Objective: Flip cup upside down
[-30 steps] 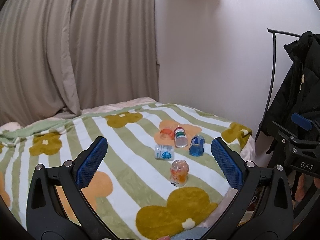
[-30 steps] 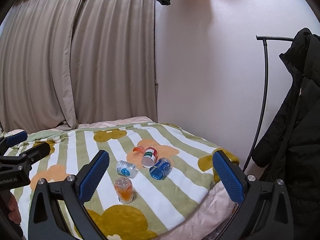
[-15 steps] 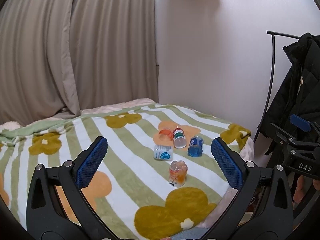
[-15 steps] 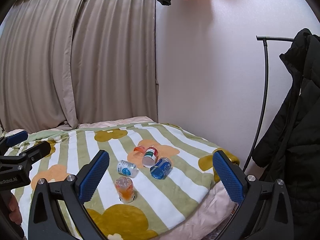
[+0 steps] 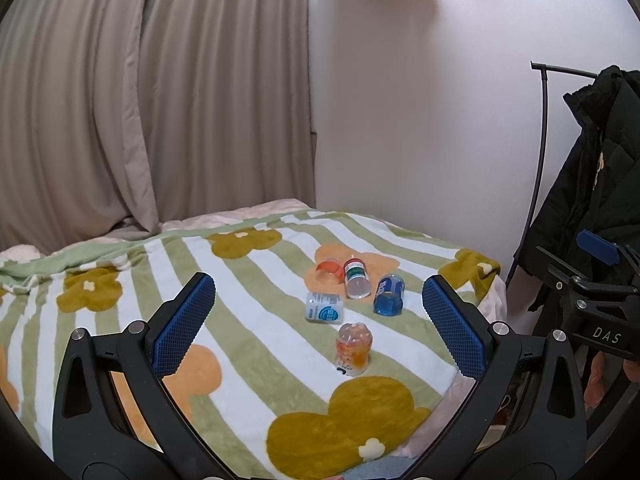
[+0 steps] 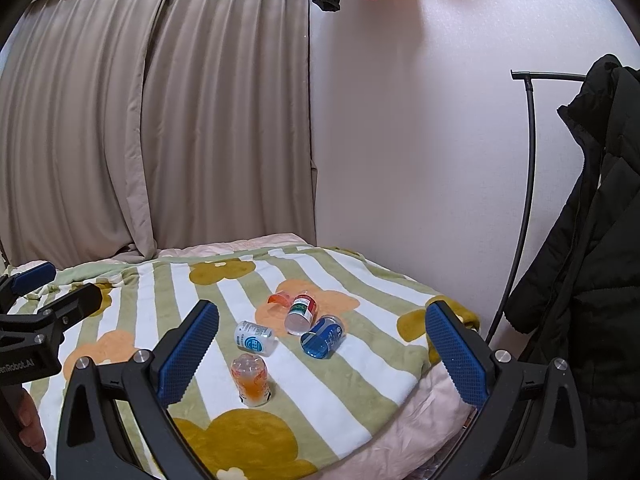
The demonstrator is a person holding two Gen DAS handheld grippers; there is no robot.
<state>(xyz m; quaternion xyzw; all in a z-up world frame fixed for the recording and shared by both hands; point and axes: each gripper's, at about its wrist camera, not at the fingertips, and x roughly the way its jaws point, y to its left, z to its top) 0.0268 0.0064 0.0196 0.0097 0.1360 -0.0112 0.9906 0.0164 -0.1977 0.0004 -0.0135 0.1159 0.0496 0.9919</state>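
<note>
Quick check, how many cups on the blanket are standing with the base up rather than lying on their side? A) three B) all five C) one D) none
C: only the orange-tinted cup nearest the camera stands with its base up on the striped blanket; the white-and-blue cup, the blue cup, the red-and-green cup and the clear orange cup all lie on their sides.
</note>
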